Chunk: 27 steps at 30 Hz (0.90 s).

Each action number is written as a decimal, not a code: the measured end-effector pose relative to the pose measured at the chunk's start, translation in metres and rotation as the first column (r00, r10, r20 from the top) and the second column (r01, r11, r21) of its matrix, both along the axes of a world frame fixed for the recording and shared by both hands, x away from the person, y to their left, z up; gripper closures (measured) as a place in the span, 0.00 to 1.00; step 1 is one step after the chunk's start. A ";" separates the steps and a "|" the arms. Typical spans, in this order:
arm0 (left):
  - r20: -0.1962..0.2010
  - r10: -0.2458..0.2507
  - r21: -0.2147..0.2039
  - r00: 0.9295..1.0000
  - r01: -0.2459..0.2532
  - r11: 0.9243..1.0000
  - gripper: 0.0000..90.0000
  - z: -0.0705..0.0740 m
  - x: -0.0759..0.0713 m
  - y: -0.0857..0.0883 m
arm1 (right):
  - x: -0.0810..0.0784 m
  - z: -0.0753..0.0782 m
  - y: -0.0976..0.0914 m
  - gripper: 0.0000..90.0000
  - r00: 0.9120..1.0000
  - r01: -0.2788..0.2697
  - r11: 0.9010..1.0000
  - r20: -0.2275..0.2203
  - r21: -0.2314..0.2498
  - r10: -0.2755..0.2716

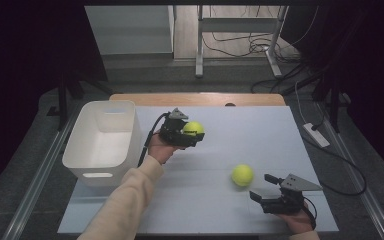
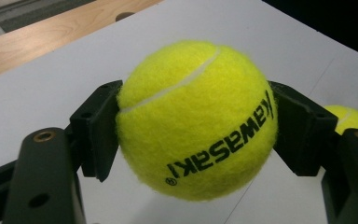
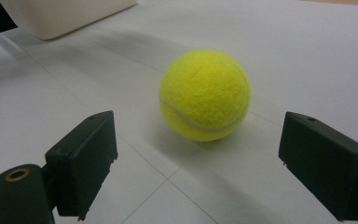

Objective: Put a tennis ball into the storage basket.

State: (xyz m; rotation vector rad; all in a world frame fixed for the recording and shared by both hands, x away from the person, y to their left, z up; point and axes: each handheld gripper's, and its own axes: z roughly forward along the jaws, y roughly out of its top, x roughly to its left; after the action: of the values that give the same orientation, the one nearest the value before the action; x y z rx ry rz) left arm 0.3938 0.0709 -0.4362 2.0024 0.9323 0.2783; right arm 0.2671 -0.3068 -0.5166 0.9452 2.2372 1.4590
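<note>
**Two yellow tennis balls, one gripped and one on the desk**

The first tennis ball point(image 2: 196, 119) is fuzzy yellow with a white seam and black lettering that reads upside down. It sits clamped between the jaws of the left gripper point(image 1: 187, 134), pressed on both sides and lifted off the desk point(image 1: 220, 210). The second tennis ball point(image 3: 205, 95), equally yellow with a curved white seam, rests on the desk just ahead of the right gripper point(image 1: 261, 187), beyond its wide-spread jaws, untouched.

Light is falling from above on the white table mat point(image 1: 200, 200), w/ the room edges staying dark. The high view is looking soft and grainy. Both gripper views are showing sharp felt on each tennis ball point(image 2: 196, 119), w/ a soft shadow lying under one.
</note>
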 end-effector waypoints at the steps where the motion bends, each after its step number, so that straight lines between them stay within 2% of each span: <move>1: 0.004 0.000 -0.004 1.000 0.001 1.000 0.29 0.001 -0.001 0.001 | 0.000 0.000 0.000 0.13 1.000 0.000 1.000 0.001 0.000 0.000; 27: 0.056 0.012 -0.038 0.998 -0.010 0.999 0.29 0.020 -0.020 0.021 | 0.000 0.000 0.000 0.13 1.000 0.001 1.000 0.002 -0.001 -0.001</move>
State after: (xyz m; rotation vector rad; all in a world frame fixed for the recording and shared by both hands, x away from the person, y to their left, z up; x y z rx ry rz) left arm 0.3737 0.0919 -0.4165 1.9454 0.9073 0.3188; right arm 0.2667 -0.3071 -0.5167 0.9445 2.2356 1.4574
